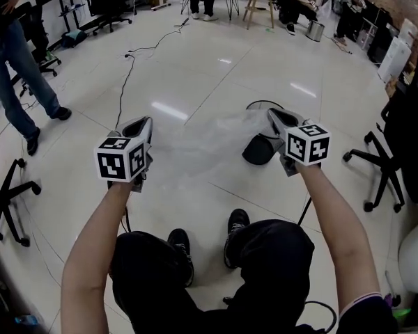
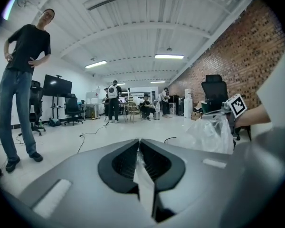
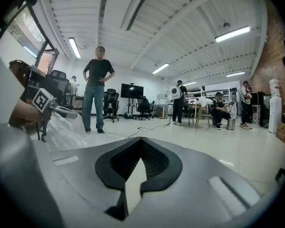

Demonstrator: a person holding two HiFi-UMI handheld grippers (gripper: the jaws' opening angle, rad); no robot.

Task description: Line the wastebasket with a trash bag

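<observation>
- The left gripper is fully closed. Its own view shows the jaws pressed together with a thin strip of clear film pinched between the tips.
- The right gripper is also shut tight, the jaw tips meeting in its own view. The film is hard to make out between them there, but in the head view the bag's edge runs right up to these tips.
- The trash bag is clear plastic. It hangs stretched between the two grippers, off the floor, in front of the person's knees.
- From the left gripper view the bag billows toward the other gripper. From the right gripper view it spreads out to the left in the same way.
- The wastebasket is dark and rests on the floor just below the right gripper, partly veiled by the bag's right end. I cannot tell whether it stands upright or tilts.
- A standing person is at the floor's left edge, hands on hips in the left gripper view.
- A black cable trails across the floor beyond the left gripper.
- An office chair stands near the floor's right edge.
</observation>
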